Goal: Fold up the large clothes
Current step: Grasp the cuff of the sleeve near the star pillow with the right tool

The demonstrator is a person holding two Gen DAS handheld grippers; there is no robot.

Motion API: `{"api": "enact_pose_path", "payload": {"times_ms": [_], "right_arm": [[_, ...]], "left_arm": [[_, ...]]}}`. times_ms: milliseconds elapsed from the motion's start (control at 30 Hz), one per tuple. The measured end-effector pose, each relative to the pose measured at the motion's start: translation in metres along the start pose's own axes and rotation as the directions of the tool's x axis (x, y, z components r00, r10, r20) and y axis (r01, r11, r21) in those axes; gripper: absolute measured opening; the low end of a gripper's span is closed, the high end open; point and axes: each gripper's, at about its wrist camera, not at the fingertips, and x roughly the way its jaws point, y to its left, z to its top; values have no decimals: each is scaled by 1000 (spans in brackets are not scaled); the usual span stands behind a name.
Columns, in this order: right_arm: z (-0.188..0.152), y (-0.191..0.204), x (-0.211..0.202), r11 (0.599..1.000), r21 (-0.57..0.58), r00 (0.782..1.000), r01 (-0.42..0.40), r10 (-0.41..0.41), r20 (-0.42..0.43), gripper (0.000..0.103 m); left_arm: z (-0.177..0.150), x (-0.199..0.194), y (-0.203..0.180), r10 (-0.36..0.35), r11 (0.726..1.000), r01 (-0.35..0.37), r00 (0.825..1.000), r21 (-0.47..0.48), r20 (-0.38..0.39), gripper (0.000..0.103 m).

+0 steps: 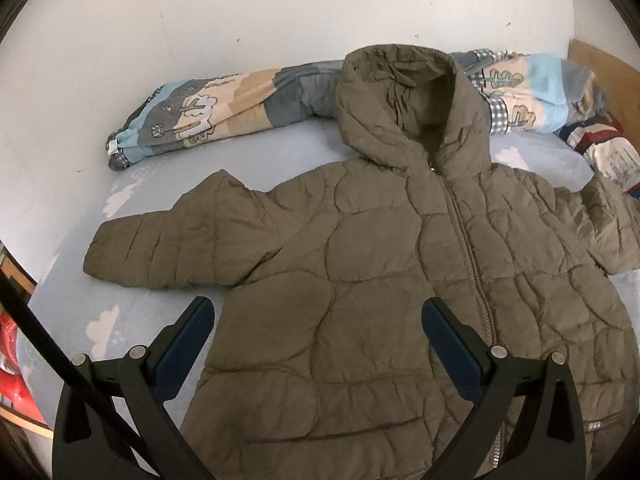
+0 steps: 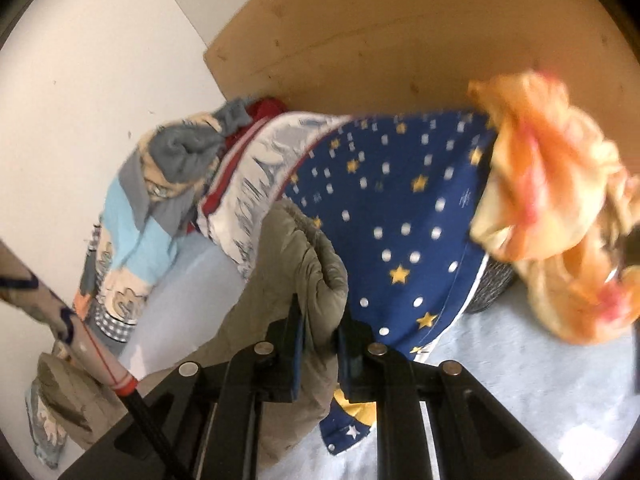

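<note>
An olive-brown quilted hooded jacket (image 1: 380, 272) lies face up on the pale blue bed sheet (image 1: 132, 300), zipper shut, hood toward the wall, its left sleeve (image 1: 160, 248) spread out flat. My left gripper (image 1: 318, 304) is open, hovering above the jacket's lower left front, touching nothing. In the right wrist view my right gripper (image 2: 320, 320) is shut on the cuff of the jacket's other sleeve (image 2: 316, 276) and holds it lifted off the bed.
A rolled patterned quilt (image 1: 208, 116) lies along the white wall behind the hood. A blue star-print blanket (image 2: 400, 208) and an orange cloth (image 2: 552, 200) are piled by the wooden headboard (image 2: 400, 40). The bed's left edge (image 1: 24, 280) is near.
</note>
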Motion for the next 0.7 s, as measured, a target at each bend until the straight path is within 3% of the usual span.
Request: {"api": "enact_pose_path", "payload": {"times_ms": [200, 400, 633, 700], "right_arm": [[7, 47, -60, 995, -76, 997, -64, 67, 38, 15], [-5, 126, -119, 969, -173, 981, -178, 189, 50, 15], [-49, 230, -169, 903, -283, 941, -323, 339, 5, 15], [-72, 265, -179, 869, -323, 922, -376, 387, -30, 15]], "left_arm": [[0, -8, 5, -9, 1000, 9, 1000, -16, 4, 103], [3, -19, 15, -20, 998, 21, 1000, -57, 18, 103], [7, -31, 44, -13, 993, 18, 999, -113, 42, 103], [7, -34, 56, -14, 991, 20, 999, -135, 43, 103]]}}
